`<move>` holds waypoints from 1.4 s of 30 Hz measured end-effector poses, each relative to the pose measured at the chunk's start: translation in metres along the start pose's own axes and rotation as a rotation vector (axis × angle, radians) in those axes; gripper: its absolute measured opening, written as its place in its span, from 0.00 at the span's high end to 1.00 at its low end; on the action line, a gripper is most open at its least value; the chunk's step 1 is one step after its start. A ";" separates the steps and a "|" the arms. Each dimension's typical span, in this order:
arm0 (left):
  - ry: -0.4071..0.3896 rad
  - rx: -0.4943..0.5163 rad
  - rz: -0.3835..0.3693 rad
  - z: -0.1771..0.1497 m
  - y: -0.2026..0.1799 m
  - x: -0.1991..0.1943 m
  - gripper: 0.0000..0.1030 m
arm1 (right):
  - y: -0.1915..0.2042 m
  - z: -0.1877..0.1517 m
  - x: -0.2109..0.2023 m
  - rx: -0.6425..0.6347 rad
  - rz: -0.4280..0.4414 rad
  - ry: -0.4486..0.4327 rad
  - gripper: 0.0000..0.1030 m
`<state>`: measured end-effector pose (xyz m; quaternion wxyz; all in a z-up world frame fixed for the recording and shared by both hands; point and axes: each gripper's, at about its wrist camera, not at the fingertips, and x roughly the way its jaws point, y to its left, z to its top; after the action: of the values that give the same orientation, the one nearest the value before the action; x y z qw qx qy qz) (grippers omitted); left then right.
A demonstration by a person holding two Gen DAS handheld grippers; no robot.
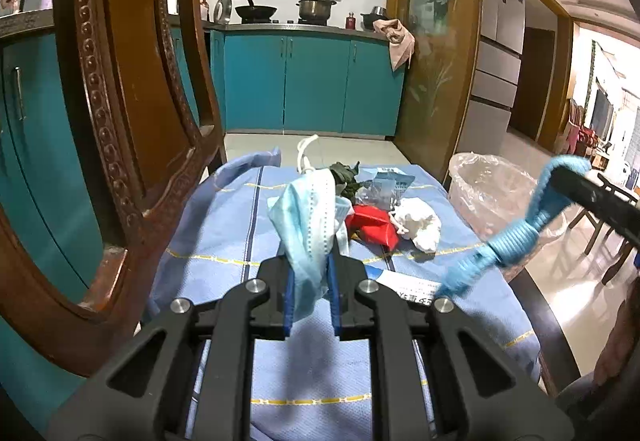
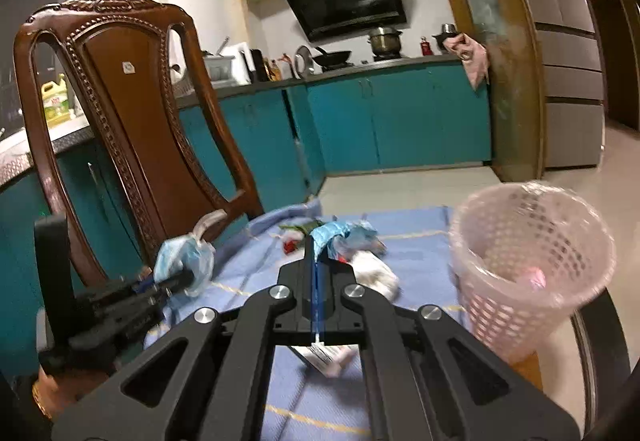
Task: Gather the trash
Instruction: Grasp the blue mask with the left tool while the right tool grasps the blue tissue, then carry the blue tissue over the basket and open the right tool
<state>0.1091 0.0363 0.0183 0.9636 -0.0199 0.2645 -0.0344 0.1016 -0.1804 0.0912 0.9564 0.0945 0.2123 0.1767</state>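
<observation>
1. Left wrist view: the left gripper, nearly closed, pinches a face mask hanging lengthwise between its pads; the bin stands to its right, past the table's edge
2. Right wrist view: the right gripper, fully closed, clamps a blue wrapper pointing ahead; the bin is nearer this hand, just right

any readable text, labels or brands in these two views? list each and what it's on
None can be read in full.
White slip on the blue cloth: dark print, partly hidden, too blurred.
Silver packet in the trash pile: print too small.
Fridge stickers: too small.
Yellow jug label: red print, blurred.
Chair back sticker: blank or unreadable.
</observation>
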 end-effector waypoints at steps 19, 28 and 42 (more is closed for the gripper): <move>0.049 -0.008 -0.003 -0.004 -0.001 0.006 0.86 | -0.002 -0.007 0.018 0.003 -0.074 0.080 0.99; 0.048 -0.012 -0.004 -0.004 0.000 0.007 0.86 | -0.002 -0.008 0.020 -0.004 -0.072 0.090 0.99; 0.050 -0.011 -0.006 -0.004 0.000 0.007 0.86 | -0.002 -0.009 0.021 -0.008 -0.070 0.097 0.99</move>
<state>0.1132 0.0358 0.0107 0.9564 -0.0250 0.2888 -0.0365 0.1161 -0.1735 0.0751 0.9510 0.0747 0.2606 0.1484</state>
